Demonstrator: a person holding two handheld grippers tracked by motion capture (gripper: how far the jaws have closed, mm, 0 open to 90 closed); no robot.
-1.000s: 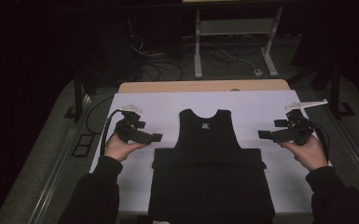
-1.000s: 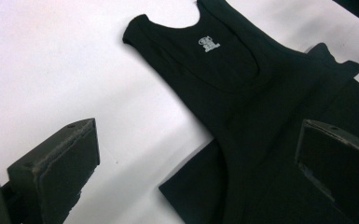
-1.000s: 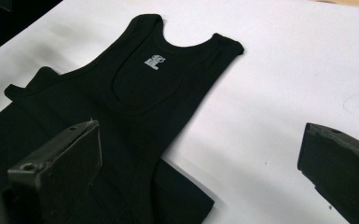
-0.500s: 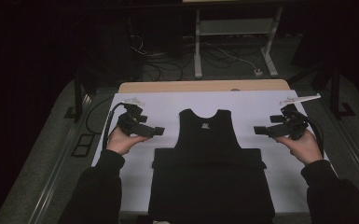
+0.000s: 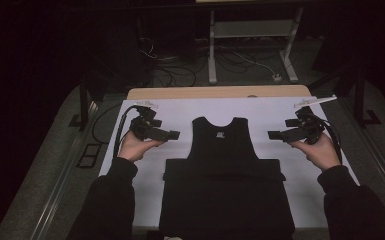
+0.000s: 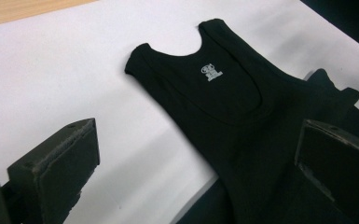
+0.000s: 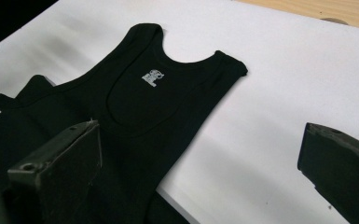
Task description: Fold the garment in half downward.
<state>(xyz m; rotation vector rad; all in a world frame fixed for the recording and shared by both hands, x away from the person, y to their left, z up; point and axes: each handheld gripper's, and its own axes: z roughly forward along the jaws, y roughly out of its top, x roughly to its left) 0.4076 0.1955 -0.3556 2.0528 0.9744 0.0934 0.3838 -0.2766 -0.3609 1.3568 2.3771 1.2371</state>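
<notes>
- Nearest the camera: the lower part of the black top lies folded across on the white sheet, a wide dark band; its near edge runs off the bottom of the high view, so how the hem lies cannot be read.
- Dark sleeves and dark cloth merge at the bottom corners; the fold lines there are hard to make out.
- Mid table: the left gripper and right gripper hang just above the sheet, one on either side of the top's chest, touching nothing.
- Change over the last second: both grippers have drawn inward toward the top, the right one more so. Judged: an approach for a grip on the two side edges, not yet made.
- Jaws: both sets spread wide and empty, seen in each gripper view with the top between or beyond them.
- Farther: straps and neckline lie flat, small pale print below the neck; too small to read.
- Far edge: bare wood strip, then cables and a stand on a very dim floor.
</notes>
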